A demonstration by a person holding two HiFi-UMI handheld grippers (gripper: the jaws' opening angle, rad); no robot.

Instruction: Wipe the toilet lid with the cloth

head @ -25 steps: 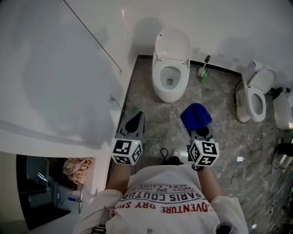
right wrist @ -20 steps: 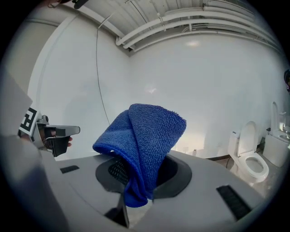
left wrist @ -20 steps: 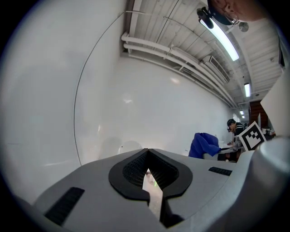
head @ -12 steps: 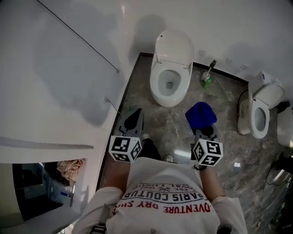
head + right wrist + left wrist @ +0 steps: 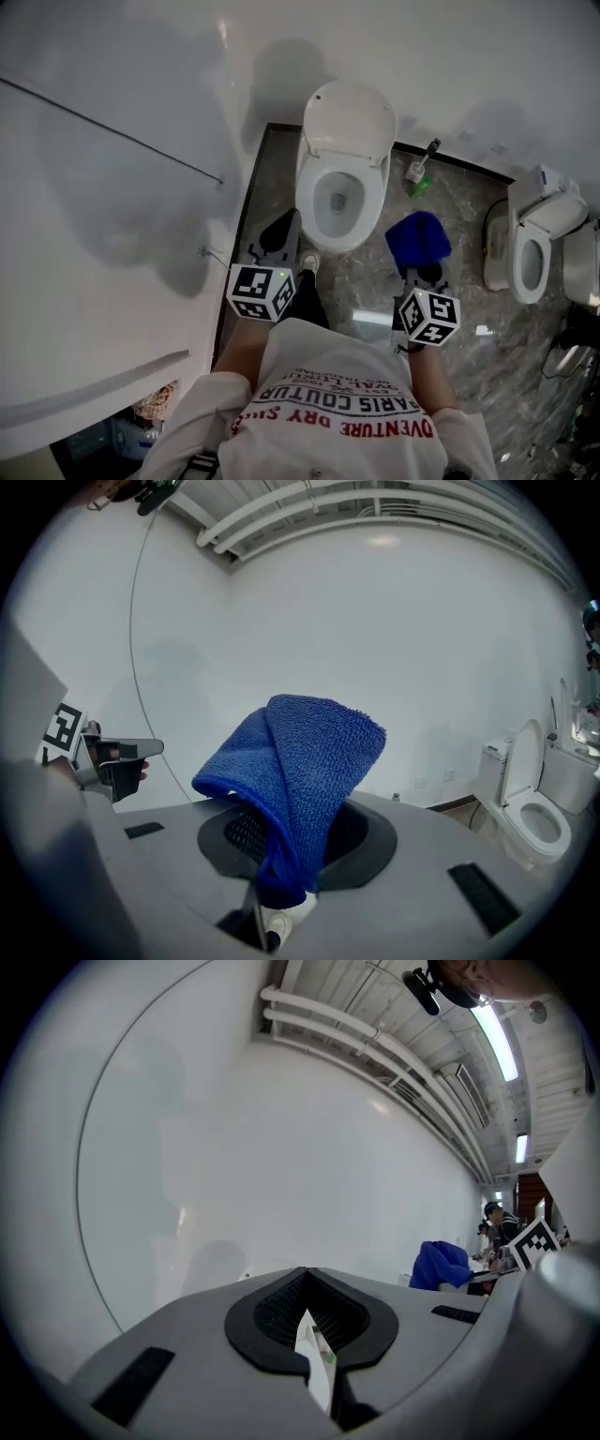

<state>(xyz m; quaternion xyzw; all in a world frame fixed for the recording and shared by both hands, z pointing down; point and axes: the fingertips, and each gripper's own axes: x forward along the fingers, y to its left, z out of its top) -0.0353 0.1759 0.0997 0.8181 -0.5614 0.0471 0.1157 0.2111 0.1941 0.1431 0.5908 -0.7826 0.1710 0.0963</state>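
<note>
My right gripper [image 5: 421,272] has its jaws shut tight on the cloth [image 5: 302,761]. It pinches 1 low bit, and the rest sticks up and flops over in a fold. The cloth is blue and fluffy. I think it is soft and light, so it will bend any way I push it. I judge this low grip is good, since the loose top part is what should rub. My left gripper [image 5: 306,1283] has its jaws closed with nothing in them. The toilet [image 5: 339,197] is at 12 o'clock from me. The cloth is at 1 o'clock, near the bowl but not touching it. The lid [image 5: 352,117] stands up against the wall. It looks hard and smooth and may tip, so I should press softly.
</note>
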